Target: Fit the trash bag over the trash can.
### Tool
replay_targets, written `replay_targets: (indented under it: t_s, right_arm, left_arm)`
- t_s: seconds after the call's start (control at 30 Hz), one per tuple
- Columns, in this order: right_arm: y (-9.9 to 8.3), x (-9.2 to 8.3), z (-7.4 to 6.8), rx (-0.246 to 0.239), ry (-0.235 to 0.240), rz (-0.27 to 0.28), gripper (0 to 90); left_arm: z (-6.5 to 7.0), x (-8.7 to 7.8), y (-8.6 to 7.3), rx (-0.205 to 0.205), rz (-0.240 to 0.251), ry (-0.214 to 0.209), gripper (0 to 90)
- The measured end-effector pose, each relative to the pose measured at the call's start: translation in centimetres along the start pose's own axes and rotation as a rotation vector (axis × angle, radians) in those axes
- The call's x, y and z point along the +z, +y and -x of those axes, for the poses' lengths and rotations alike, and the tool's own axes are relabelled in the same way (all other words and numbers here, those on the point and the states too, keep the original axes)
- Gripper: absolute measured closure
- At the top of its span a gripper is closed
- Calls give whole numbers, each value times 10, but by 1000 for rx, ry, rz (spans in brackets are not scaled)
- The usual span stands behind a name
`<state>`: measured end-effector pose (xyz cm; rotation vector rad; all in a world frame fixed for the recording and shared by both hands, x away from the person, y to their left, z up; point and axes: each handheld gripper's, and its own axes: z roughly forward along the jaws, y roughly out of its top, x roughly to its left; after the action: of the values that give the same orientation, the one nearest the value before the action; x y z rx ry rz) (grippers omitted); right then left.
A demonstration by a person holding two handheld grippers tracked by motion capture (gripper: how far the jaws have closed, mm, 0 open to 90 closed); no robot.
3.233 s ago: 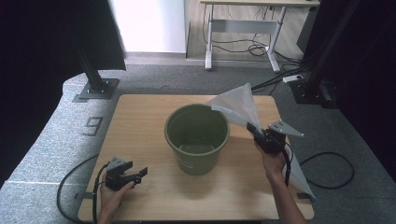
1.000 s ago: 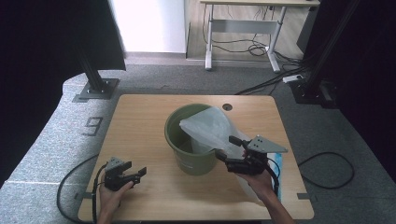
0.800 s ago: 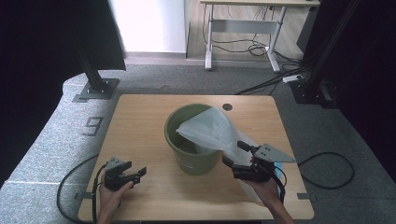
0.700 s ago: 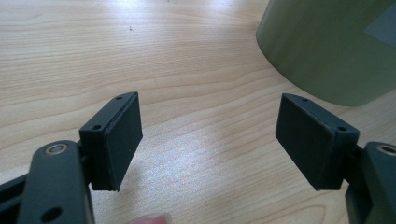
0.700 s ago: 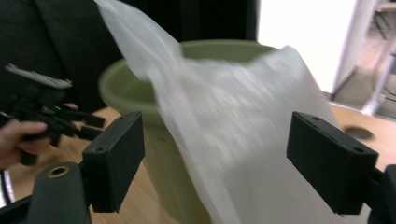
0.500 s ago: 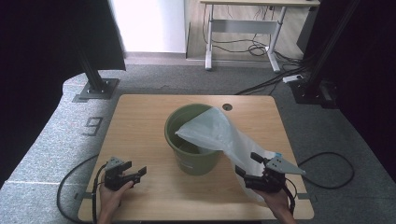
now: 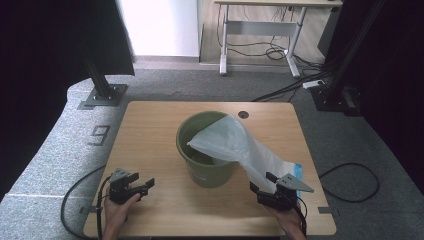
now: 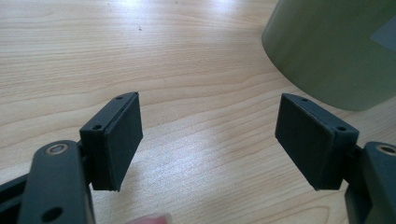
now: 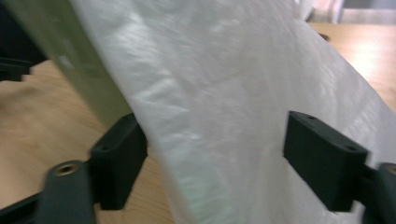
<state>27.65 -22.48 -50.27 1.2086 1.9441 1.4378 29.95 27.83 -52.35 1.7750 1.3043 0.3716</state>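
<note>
Your right tongs point(image 7: 267, 184) stand with their jaws wide apart around the plastic bag point(image 7: 240, 147). They have just been closing a little, but in the right gripper view the film point(image 9: 224, 107) runs between the pads point(image 9: 322, 158) without either pad plainly pressing on it, so count it as not yet gripped. Your left tongs point(image 7: 142, 185) are also spread, with nothing between them, resting low over the worktop point(image 7: 150, 130) to the near left of the green bucket point(image 7: 207, 170).

Take the bucket as your landmark. The bag lies half in it — one end sits over the rim and dips inside, while the rest trails over the near-right side of the rim and down toward your right hand. A blue-edged strip point(image 7: 296, 172) shows on the worktop just right of the bucket, under the bag's tail.

Expect the bag to be very light, limp and slippery. It will not hold a shape, and it will slide through a loose pinch or billow when moved quickly. Pinch a gathered fold near the tail, not a single flat layer — a doubled edge should hold better. The bucket looks stiff but light, so a hard pull on the film could probably drag or tip it.
</note>
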Motion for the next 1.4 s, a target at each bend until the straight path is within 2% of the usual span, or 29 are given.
replay_targets:
  t_s: [0.1,0.17,0.23,0.27,0.3,0.33,0.37,0.43,0.47,0.5,0.63,0.7,0.73,0.77,0.83,0.87,0.9,0.93,1.03,1.07,1.1,1.27,1.33,1.4]
  right_arm:
    - [-1,3,2,9,-33,-3,379]
    - [0,3,4,4,-46,2,550]
    - [2,3,7,-9,-43,8,674]
    - [2,3,7,-9,-43,8,674]
    - [6,1,8,-25,-55,26,768]
    - [9,-2,9,-40,-61,39,800]
    - [13,-4,8,-56,-71,53,826]
    - [22,-10,7,-72,-73,83,861]
    - [28,-12,5,-89,-77,97,873]
    - [33,-14,3,-105,-80,108,878]
    - [54,-18,0,-142,-72,126,884]
    - [63,-18,-1,-152,-69,127,884]
    - [67,-18,-2,-158,-68,128,884]
    - [71,-18,-3,-162,-66,129,884]
    - [79,-17,-5,-169,-61,131,884]
    - [82,-16,-6,-172,-60,132,884]
    - [85,-15,-7,-175,-58,132,884]
    - [88,-14,-8,-179,-55,133,884]
    - [95,-12,-10,-188,-56,132,884]
    - [97,-11,-10,-189,-55,132,884]
    - [100,-10,-10,-190,-54,133,884]
    - [111,-8,-12,-186,-37,138,884]
    - [116,-7,-13,-188,-25,146,884]
    - [122,-7,-15,-188,-13,155,885]
  left_arm:
    - [2,-1,2,-6,12,-18,244]
    - [2,-2,2,-5,15,-18,247]
    - [4,-4,4,-4,22,-23,248]
    - [5,-5,6,0,22,-29,248]
    - [9,-7,9,19,18,-40,251]
    - [9,-7,9,19,18,-40,259]
    - [13,-11,13,39,24,-55,268]
    - [19,-14,18,52,37,-70,273]
    - [19,-14,18,52,37,-70,273]
    - [25,-18,24,60,53,-80,272]
    - [33,-22,33,65,76,-67,259]
    - [40,-26,44,44,98,-20,255]
    - [40,-26,44,44,98,-20,251]
    - [46,-30,53,24,125,4,249]
    - [52,-35,62,20,158,14,243]
    - [52,-35,62,20,158,14,241]
    - [60,-38,70,27,186,22,238]
    - [60,-38,70,27,186,22,236]
    - [78,-42,86,73,208,26,233]
    - [78,-42,86,73,208,26,234]
    - [89,-43,94,105,213,21,233]
    - [111,-39,109,187,206,-32,234]
    - [116,-37,114,201,197,-57,233]
    - [119,-36,116,209,191,-61,233]
